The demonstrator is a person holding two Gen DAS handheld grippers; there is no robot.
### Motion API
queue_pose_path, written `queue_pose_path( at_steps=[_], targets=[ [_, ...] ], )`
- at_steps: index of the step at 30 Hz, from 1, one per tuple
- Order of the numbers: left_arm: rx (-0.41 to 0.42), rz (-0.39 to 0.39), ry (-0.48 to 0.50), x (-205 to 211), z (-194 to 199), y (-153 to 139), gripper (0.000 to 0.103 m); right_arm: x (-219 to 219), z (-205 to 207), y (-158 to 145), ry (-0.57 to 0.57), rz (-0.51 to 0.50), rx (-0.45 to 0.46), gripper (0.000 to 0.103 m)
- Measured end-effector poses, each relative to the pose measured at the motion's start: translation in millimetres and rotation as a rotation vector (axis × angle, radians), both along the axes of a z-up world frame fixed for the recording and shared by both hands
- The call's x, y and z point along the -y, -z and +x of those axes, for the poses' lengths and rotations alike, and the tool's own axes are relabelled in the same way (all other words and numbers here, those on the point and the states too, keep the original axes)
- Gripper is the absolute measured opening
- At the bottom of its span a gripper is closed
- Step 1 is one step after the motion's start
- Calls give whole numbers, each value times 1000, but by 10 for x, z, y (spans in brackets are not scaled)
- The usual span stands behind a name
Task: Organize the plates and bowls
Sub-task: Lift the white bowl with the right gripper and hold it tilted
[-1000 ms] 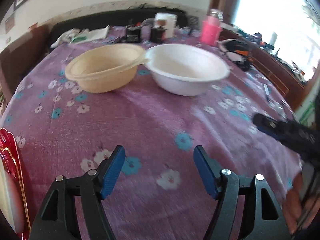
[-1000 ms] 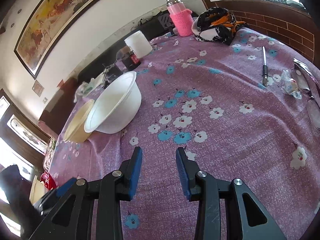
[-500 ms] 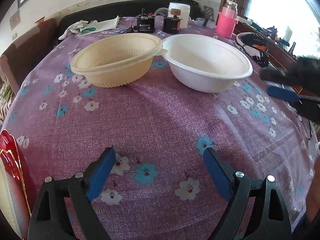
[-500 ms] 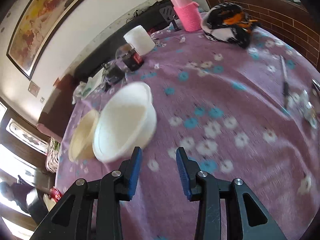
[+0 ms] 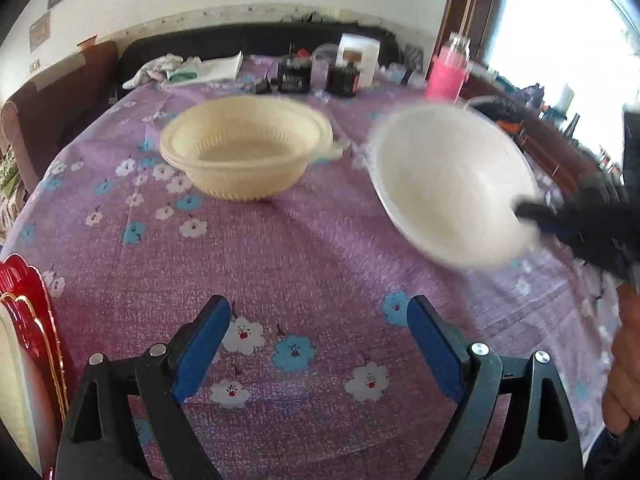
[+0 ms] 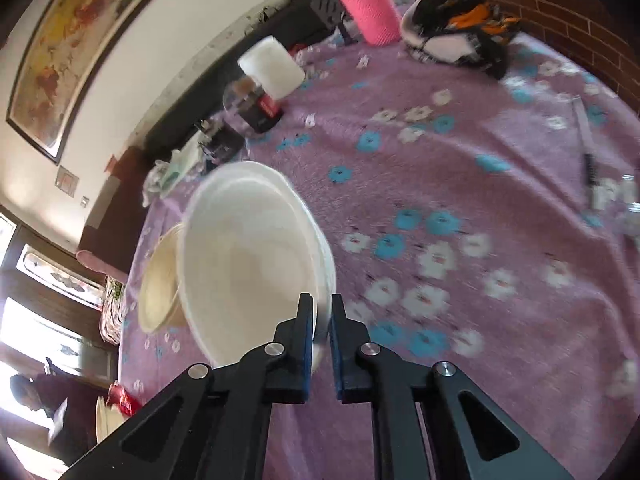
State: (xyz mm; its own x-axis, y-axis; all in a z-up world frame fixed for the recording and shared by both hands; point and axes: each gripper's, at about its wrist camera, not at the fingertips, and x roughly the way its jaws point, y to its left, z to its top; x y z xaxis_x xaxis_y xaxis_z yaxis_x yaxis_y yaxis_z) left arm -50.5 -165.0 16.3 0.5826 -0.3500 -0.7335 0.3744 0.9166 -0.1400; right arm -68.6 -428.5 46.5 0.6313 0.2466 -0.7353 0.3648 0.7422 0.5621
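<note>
My right gripper (image 6: 322,320) is shut on the near rim of the white bowl (image 6: 248,256), which is tilted and blurred. In the left wrist view the white bowl (image 5: 448,184) hangs tipped at the right, with my right gripper (image 5: 532,216) pinching its edge. A cream ribbed bowl (image 5: 248,152) rests on the purple flowered cloth at centre left, a gap apart from the white one. The cream bowl (image 6: 158,284) shows partly behind the white bowl in the right wrist view. My left gripper (image 5: 318,344) stands open low over bare cloth, nothing between its blue pads.
A red plate with gold edging (image 5: 28,340) stands at the left edge. Along the far side sit a pink bottle (image 5: 448,76), a white roll (image 5: 358,56), dark jars (image 5: 294,76) and cloths (image 5: 188,70). A helmet (image 6: 456,36) and a knife (image 6: 586,148) lie at the right. A hand (image 5: 624,368) shows at right.
The right gripper has closed on the white bowl's rim and tipped it up, pulling it away from the cream bowl. The left gripper opened wider earlier and has stayed put.
</note>
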Motion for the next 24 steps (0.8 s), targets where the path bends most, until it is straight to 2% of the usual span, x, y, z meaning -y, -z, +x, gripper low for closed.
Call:
queue_pose_path(
  at_steps=[5, 8, 10, 13, 16, 20, 21, 22, 23, 24],
  targets=[
    [66, -132, 69, -73, -140, -144, 89, 229, -638, -199, -42, -46, -9, 9],
    [84, -126, 130, 27, -212, -168, 89, 277, -924, -240, -83, -39, -3, 9],
    [101, -120, 148, 73, -258, -189, 89, 301, -1111, -293, -61, -94, 25, 9],
    [102, -113, 156, 94, -291, -267, 90, 367, -1180, -292, -15, -129, 37, 14],
    [40, -150, 188, 133, -255, -419, 89, 471, -1110, -253, 2, -66, 67, 20],
    [-13, -187, 189, 285, -44, -566, 89, 550, -939, -283, 32, -86, 94, 29],
    [-11, -185, 173, 320, 7, -569, 86, 571, -889, -286, 40, -81, 101, 36],
    [-13, -176, 157, 374, 77, -558, 79, 591, -818, -285, 40, -79, 115, 42],
    [-25, -166, 148, 447, 161, -525, 73, 608, -754, -273, 49, -84, 122, 43],
    [-39, -161, 143, 504, 222, -486, 62, 611, -717, -257, 60, -87, 119, 44]
  ],
)
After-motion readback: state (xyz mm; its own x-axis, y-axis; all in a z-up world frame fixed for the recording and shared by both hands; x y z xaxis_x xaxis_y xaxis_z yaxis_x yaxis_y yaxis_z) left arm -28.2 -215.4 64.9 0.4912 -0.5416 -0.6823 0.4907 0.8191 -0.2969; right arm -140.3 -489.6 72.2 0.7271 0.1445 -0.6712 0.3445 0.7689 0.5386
